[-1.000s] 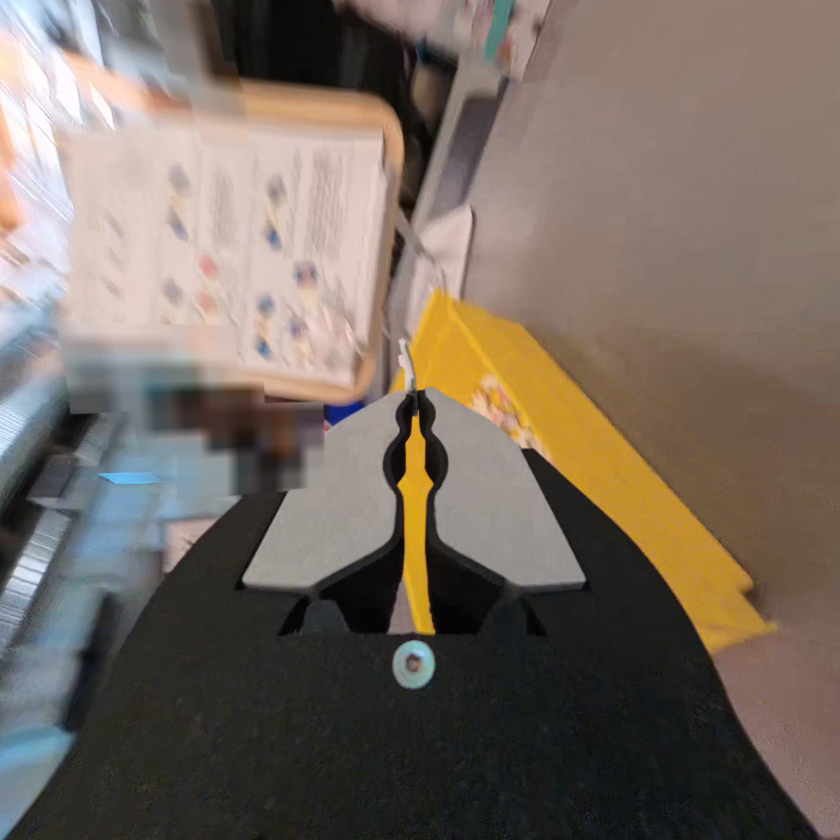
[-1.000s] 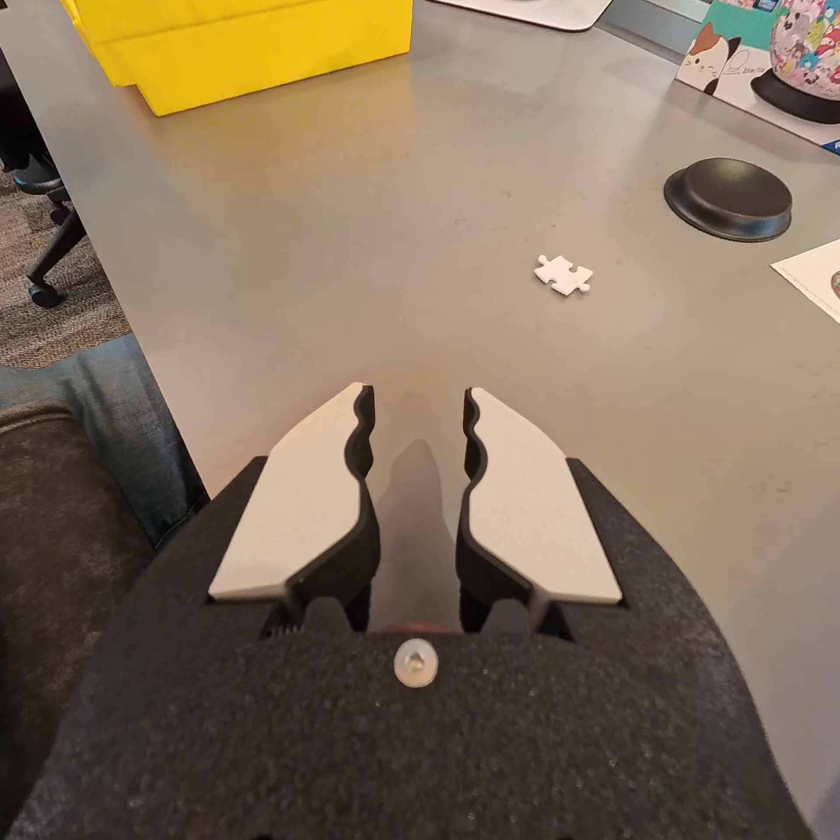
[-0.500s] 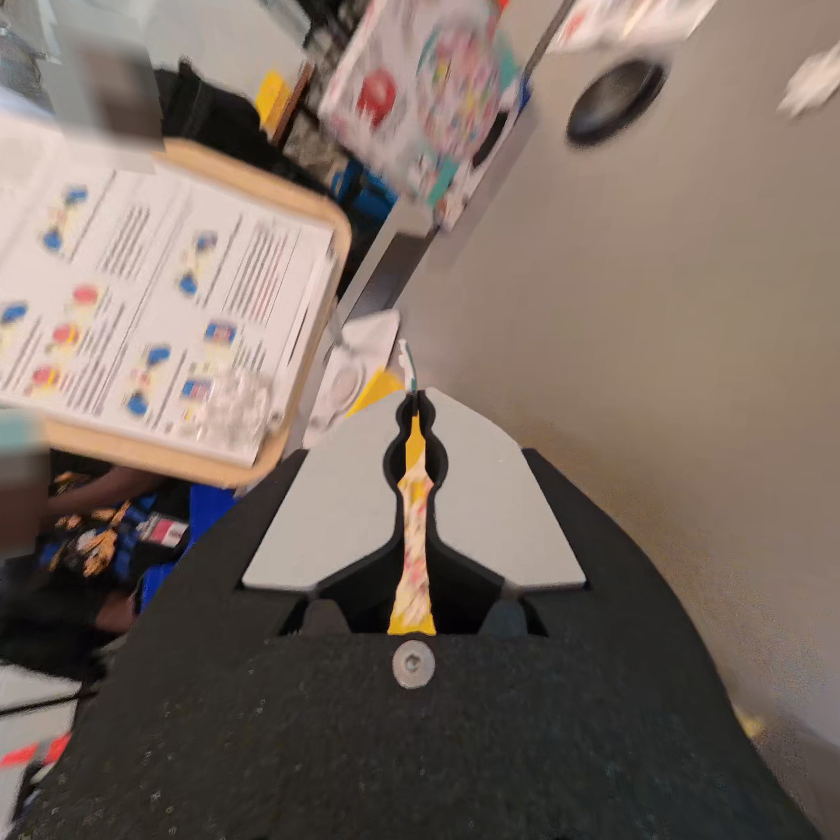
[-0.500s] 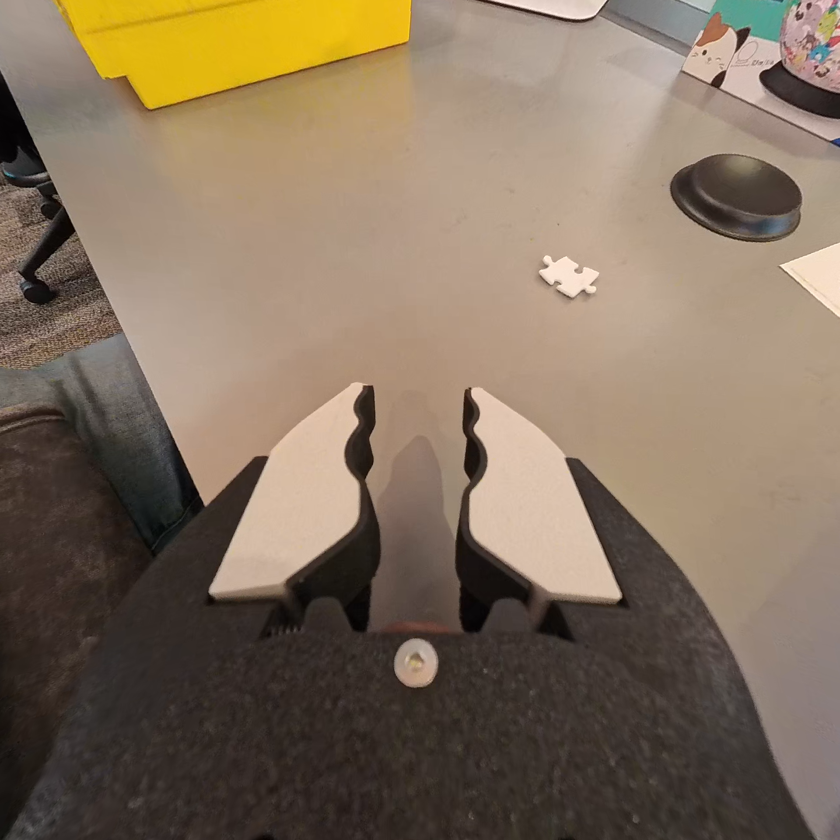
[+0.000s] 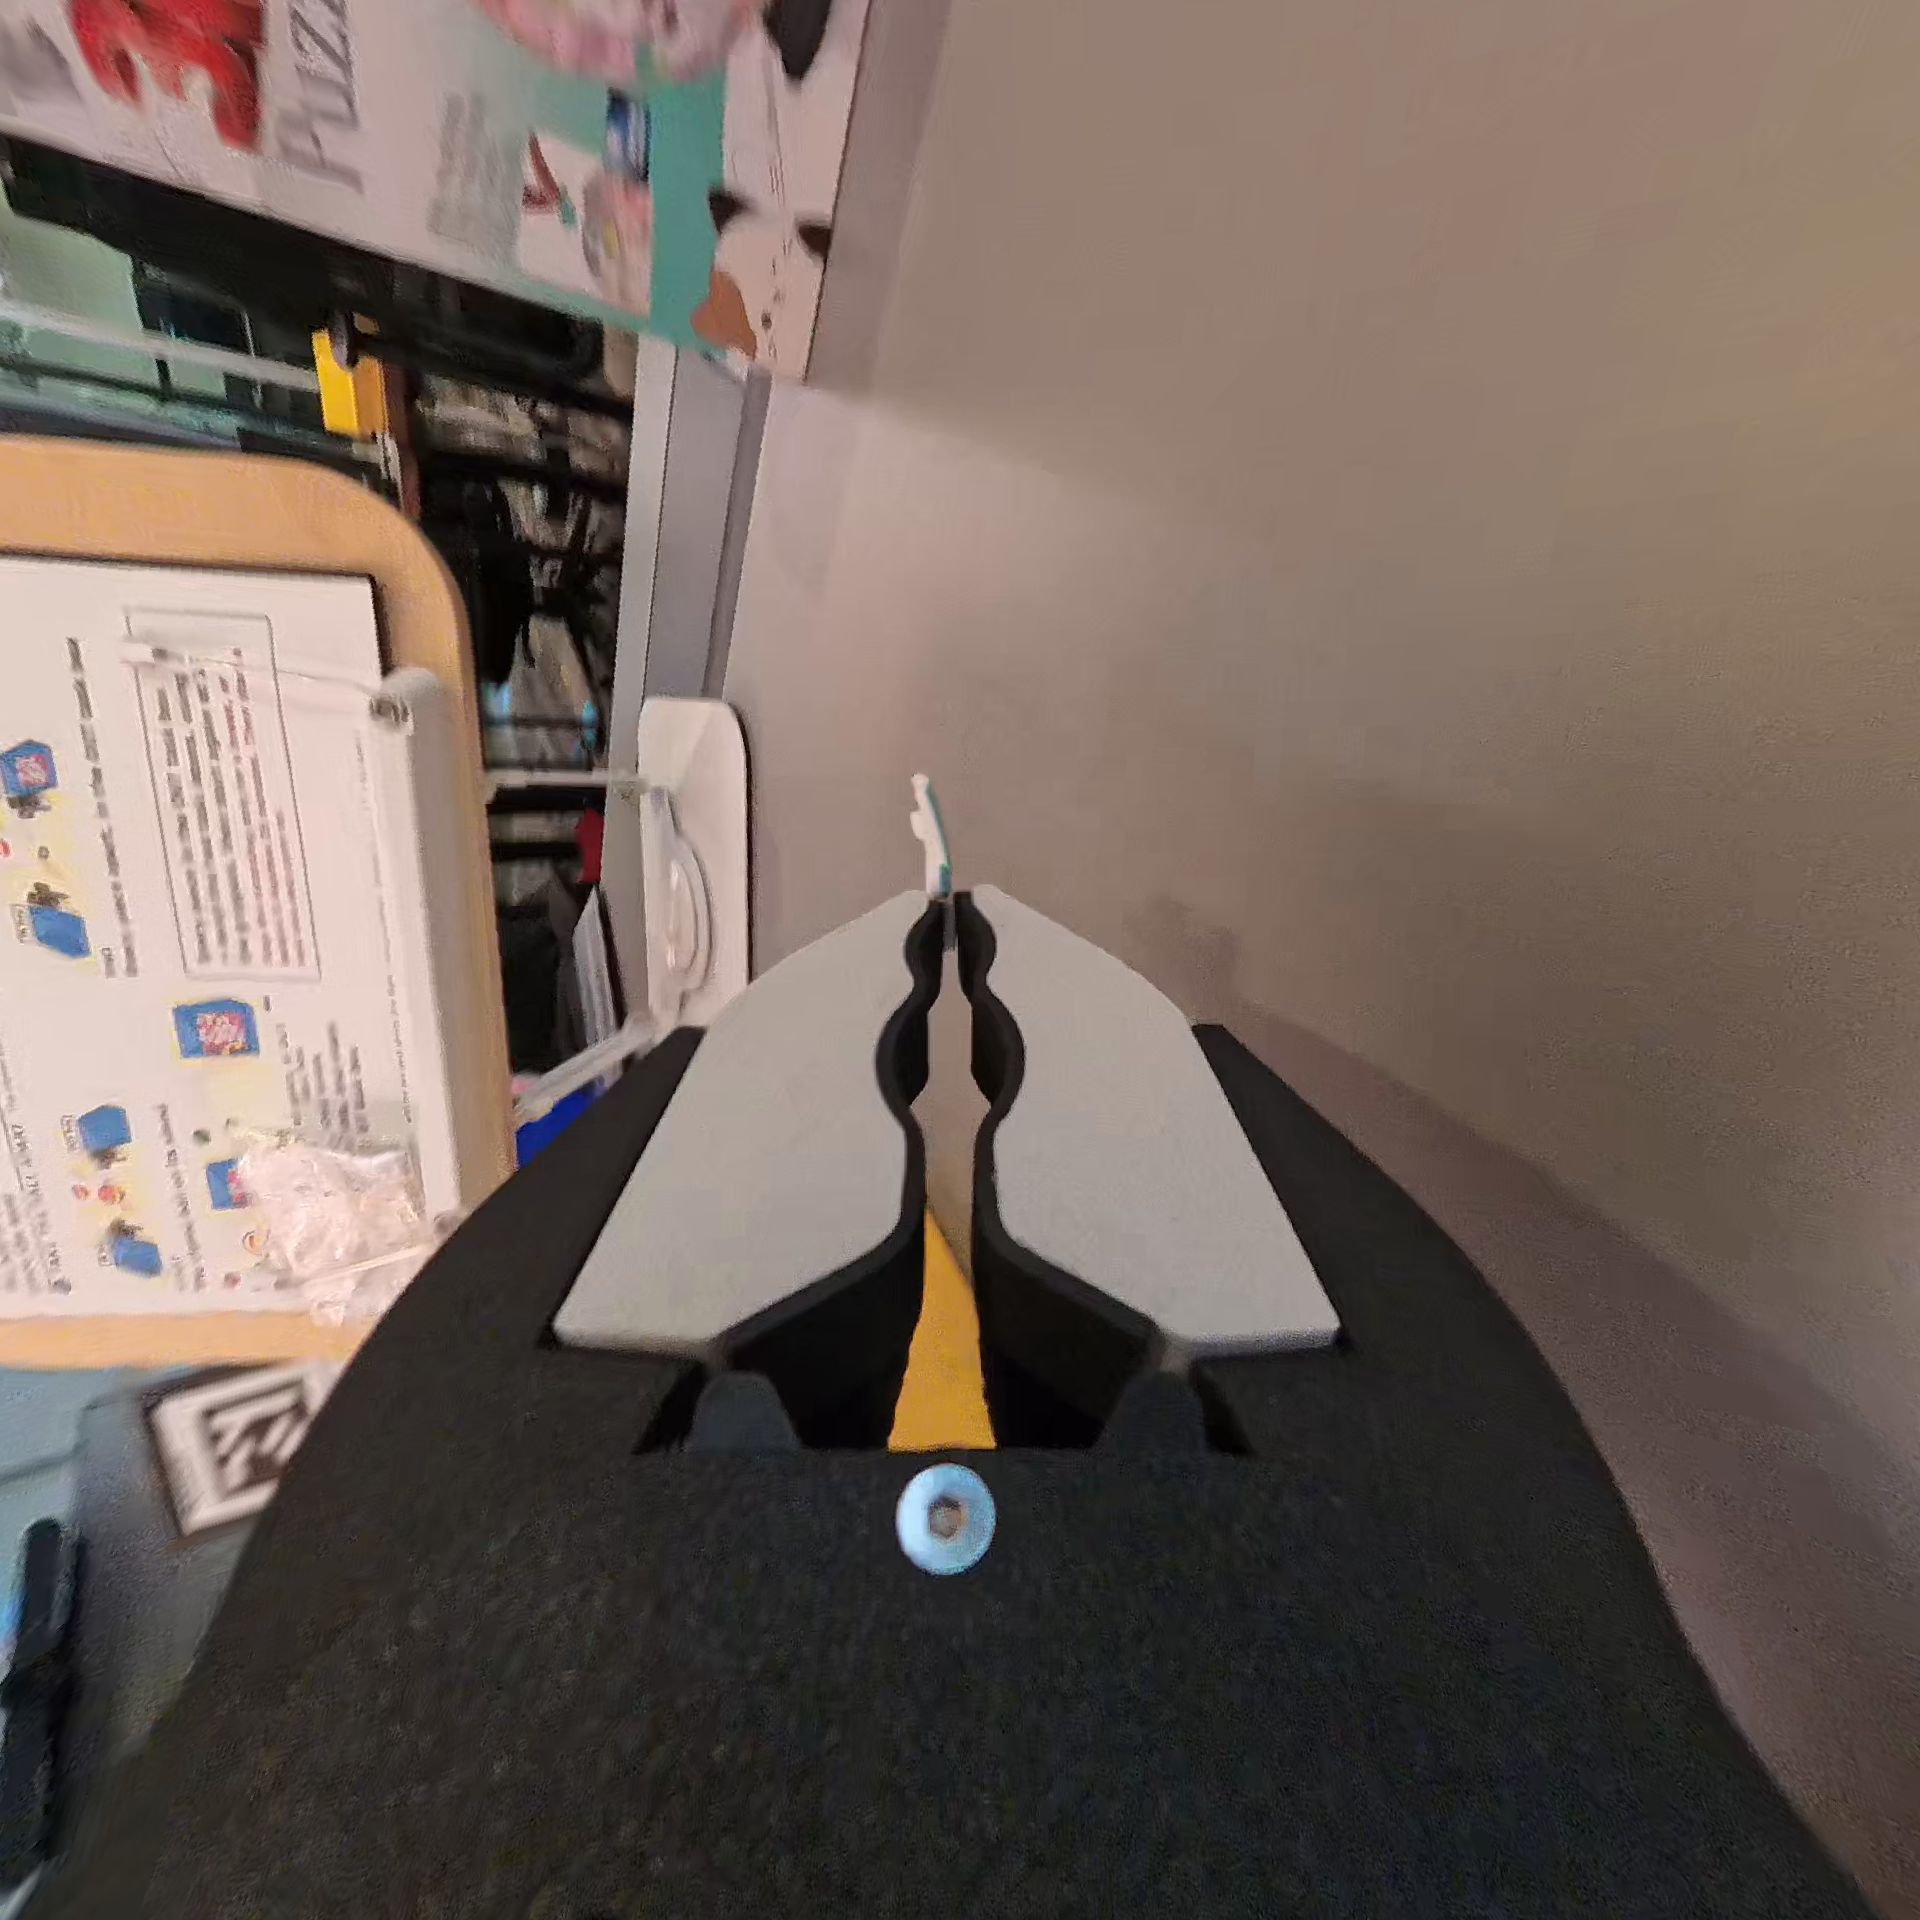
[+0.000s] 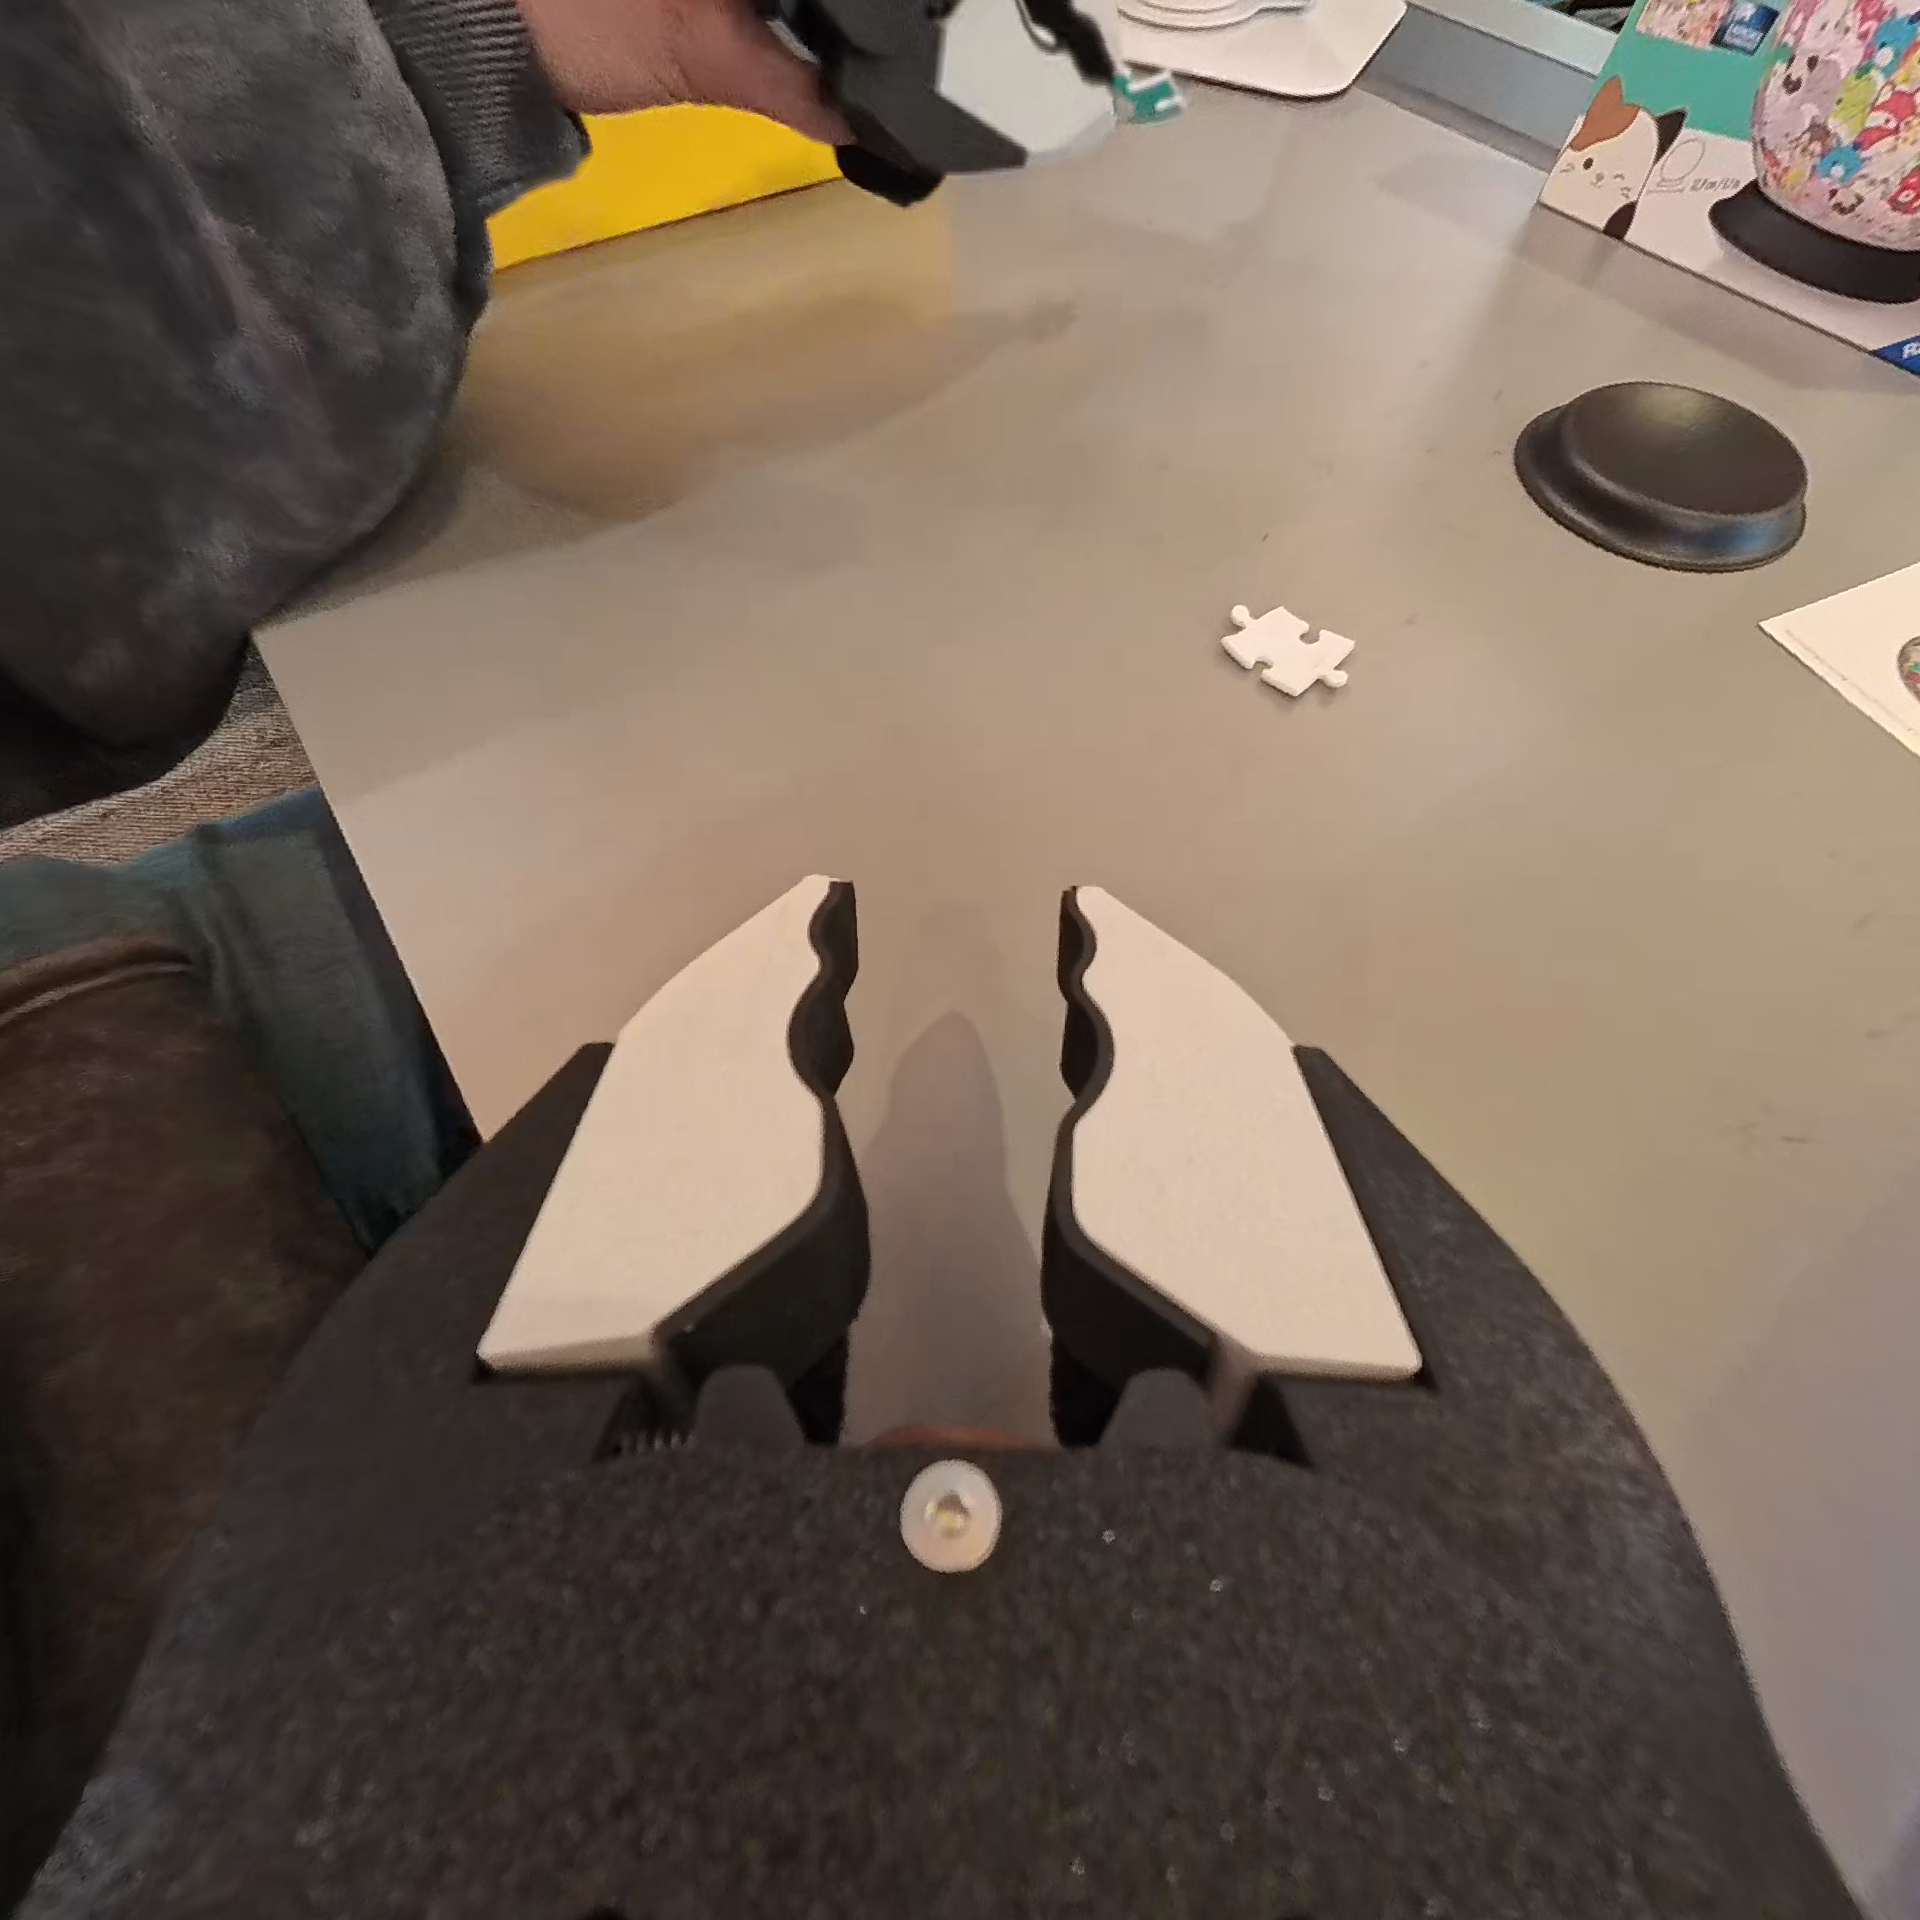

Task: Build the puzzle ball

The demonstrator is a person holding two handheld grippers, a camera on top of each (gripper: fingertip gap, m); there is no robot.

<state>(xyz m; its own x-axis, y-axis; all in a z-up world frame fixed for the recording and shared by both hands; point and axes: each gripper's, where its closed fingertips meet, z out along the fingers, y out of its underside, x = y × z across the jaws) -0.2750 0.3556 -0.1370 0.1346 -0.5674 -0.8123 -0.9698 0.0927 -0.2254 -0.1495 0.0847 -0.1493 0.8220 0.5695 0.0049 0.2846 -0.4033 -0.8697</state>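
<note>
Two grippers in our hands. Left gripper (image 5: pixel 948 906) rolled sideways above grey table (image 5: pixel 1455 623), fingers pinched on thin teal-edged puzzle piece (image 5: pixel 932 831) sticking edge-on past tips. Right gripper (image 6: pixel 958 914) low over near table edge, fingers spread apart, nothing between them. White puzzle piece (image 6: pixel 1288 646) lay flat on table ahead and right of our right gripper, well apart. Black round stand (image 6: pixel 1662 473) beyond it. Puzzle box (image 6: pixel 1704 166) at far right edge. Yellow bin (image 6: pixel 665 187) far left.
</note>
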